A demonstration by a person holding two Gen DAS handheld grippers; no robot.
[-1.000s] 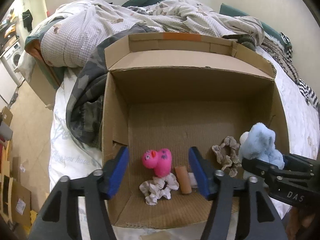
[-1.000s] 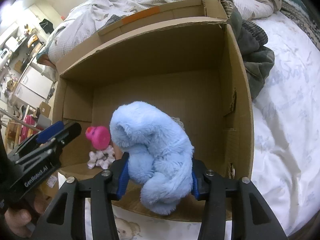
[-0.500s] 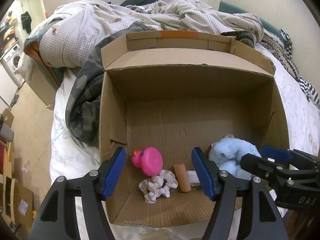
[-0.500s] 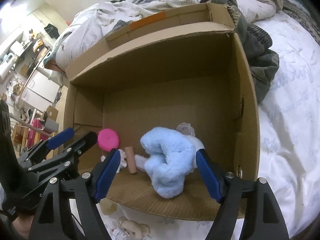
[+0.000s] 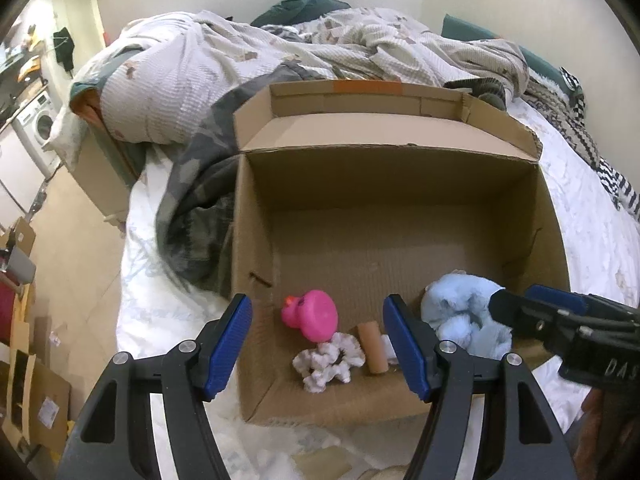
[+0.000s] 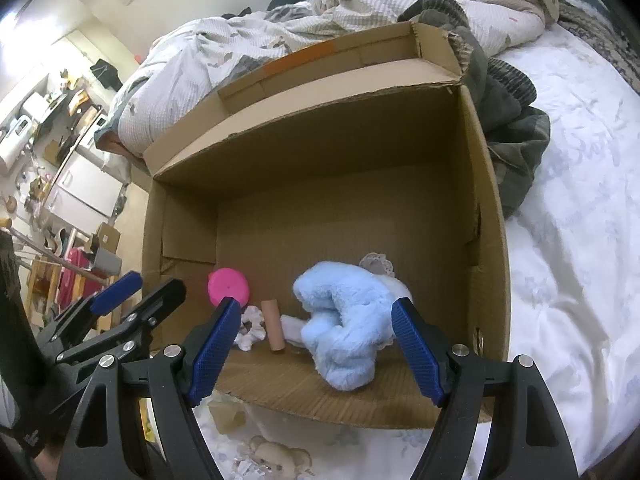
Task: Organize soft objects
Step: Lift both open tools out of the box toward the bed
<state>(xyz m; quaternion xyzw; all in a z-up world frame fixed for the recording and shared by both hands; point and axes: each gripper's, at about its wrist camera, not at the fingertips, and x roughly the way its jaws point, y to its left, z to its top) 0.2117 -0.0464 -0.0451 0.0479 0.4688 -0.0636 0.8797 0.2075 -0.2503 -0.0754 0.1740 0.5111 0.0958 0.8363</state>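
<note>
An open cardboard box [image 5: 384,160] [image 6: 486,200] stands on the bed. On its floor near the front wall lie a pink rubber duck [image 5: 312,315] [image 6: 229,286], a white scrunchie [image 5: 328,362] [image 6: 250,328], a brown cardboard tube [image 5: 373,347] [image 6: 274,326] and a light blue plush toy [image 5: 466,320] [image 6: 346,324]. A beige scrunchie [image 6: 376,263] peeks out behind the plush. My left gripper [image 5: 320,348] hovers open above the duck and scrunchie, holding nothing. My right gripper [image 6: 316,350] stands open above the plush, its pads apart from it.
Rumpled blankets and dark clothes [image 5: 200,184] [image 6: 508,120] crowd the box's far and outer sides. White sheet [image 6: 568,240] spreads to the right. Left of the bed drops a floor with cardboard boxes [image 5: 44,392] and a washing machine [image 5: 38,128].
The right gripper opened and let the blue plush drop onto the box floor. The pink duck fell from the left gripper and now rests on the floor; the left gripper rose slightly.
</note>
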